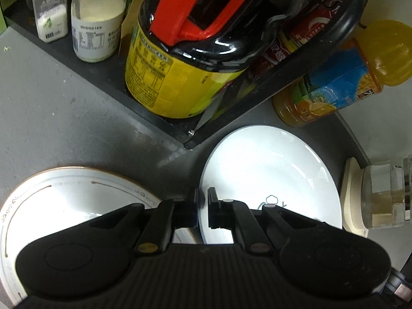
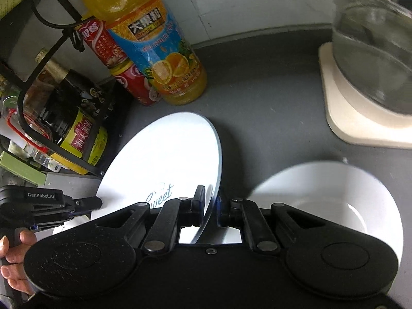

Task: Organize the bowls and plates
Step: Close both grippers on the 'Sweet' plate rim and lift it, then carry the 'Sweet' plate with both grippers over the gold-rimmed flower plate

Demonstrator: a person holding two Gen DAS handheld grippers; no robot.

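Both grippers clamped on white plate (image 2: 164, 154) rim: right gripper (image 2: 211, 206) at 6 o'clock edge, left gripper (image 1: 203, 206) at 9 o'clock edge; plate tilted over grey counter (image 2: 270, 90); white bowl (image 2: 334, 195) at 3 o'clock; gold-trimmed plate (image 1: 64, 195) at 9 o'clock

On the grey worktop (image 1: 64, 97) a black wire rack (image 1: 164, 126) holds a big dark sauce jug (image 1: 180, 59) with a red handle and yellow label, upright. To its left in the left wrist view stand a milky white bottle (image 1: 96, 25) and a small shaker of white powder (image 1: 50, 10). Behind the jug sit red-labelled cans (image 2: 134, 77). Just beside the rack's outer side stands an orange juice bottle (image 2: 164, 56) with a blue label, near the white wall (image 2: 244, 2). Well apart, a clear glass jug (image 2: 373, 51) rests on a cream base (image 2: 360, 126).
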